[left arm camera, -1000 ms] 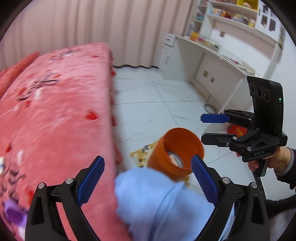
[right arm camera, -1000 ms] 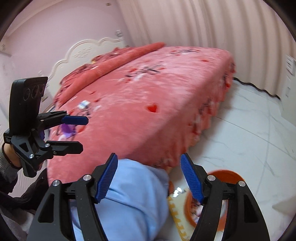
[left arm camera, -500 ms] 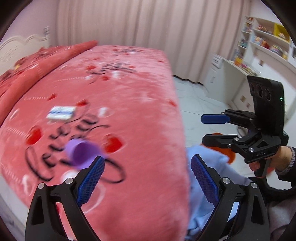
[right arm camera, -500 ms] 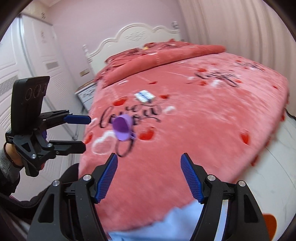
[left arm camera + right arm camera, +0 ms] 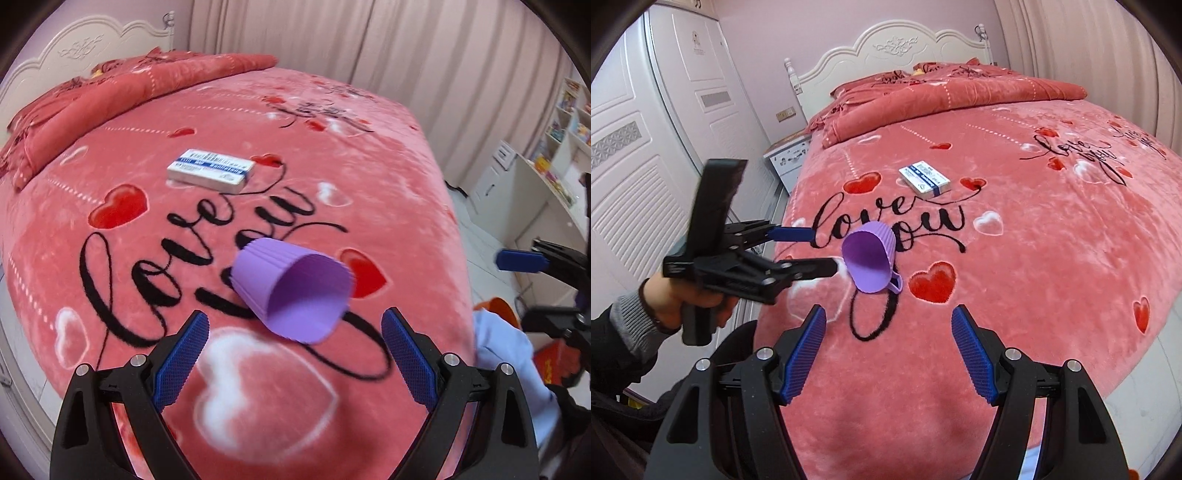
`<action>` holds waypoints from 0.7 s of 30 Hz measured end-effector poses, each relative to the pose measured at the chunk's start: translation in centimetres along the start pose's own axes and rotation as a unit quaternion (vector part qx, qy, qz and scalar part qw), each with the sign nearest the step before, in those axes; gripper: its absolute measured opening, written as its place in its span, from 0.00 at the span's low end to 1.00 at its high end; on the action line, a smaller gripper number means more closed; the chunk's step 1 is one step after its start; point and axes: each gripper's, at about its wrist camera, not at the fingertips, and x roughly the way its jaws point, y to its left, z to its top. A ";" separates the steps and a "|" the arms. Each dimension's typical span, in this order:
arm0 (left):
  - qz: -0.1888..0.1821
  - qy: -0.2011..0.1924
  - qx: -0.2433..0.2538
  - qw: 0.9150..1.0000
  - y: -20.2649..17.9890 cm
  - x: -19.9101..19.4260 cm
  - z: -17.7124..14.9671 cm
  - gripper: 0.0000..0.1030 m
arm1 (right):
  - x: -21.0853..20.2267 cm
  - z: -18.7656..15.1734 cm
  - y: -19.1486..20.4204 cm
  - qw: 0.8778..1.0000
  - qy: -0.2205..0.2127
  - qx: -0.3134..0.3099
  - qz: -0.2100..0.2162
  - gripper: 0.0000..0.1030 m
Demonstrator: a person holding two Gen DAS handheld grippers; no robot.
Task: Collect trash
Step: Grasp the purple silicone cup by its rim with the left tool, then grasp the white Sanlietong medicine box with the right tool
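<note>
The left gripper (image 5: 293, 363) is spread wide with nothing in it, and the soft purple ribbed cup (image 5: 295, 290) lies on its side just ahead, mouth toward it. The right gripper (image 5: 888, 356), also spread and empty, is farther from the cup. Beyond sits a small white and blue box (image 5: 210, 170) on the pink heart blanket (image 5: 388, 184).

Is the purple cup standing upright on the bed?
No, the purple cup lies tipped on its side on the bed, mouth facing the camera.

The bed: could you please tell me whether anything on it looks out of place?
Yes. A purple cup lies tipped on its side on the pink bedspread, and a small white-and-blue box lies flat farther up. Neither belongs on a made bed.
</note>
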 end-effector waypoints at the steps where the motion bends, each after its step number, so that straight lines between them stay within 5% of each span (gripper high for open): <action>1: 0.000 0.000 -0.005 1.000 0.4 0.6 0.1 0.86 | 0.3 0.1 -0.2 1.000 0.003 -0.003 -0.002 0.68; 5: 0.001 0.009 -0.014 1.000 1.2 2.4 0.3 0.70 | 1.7 0.6 -1.1 1.000 0.011 -0.006 -0.001 0.68; 13: 0.002 0.019 -0.039 0.999 3.2 4.2 0.5 0.09 | 3.9 1.3 -2.6 1.000 0.018 0.001 0.009 0.69; 21: -0.012 0.025 -0.006 1.000 3.9 2.8 1.0 0.05 | 5.5 2.7 -3.1 1.000 0.018 -0.008 0.016 0.68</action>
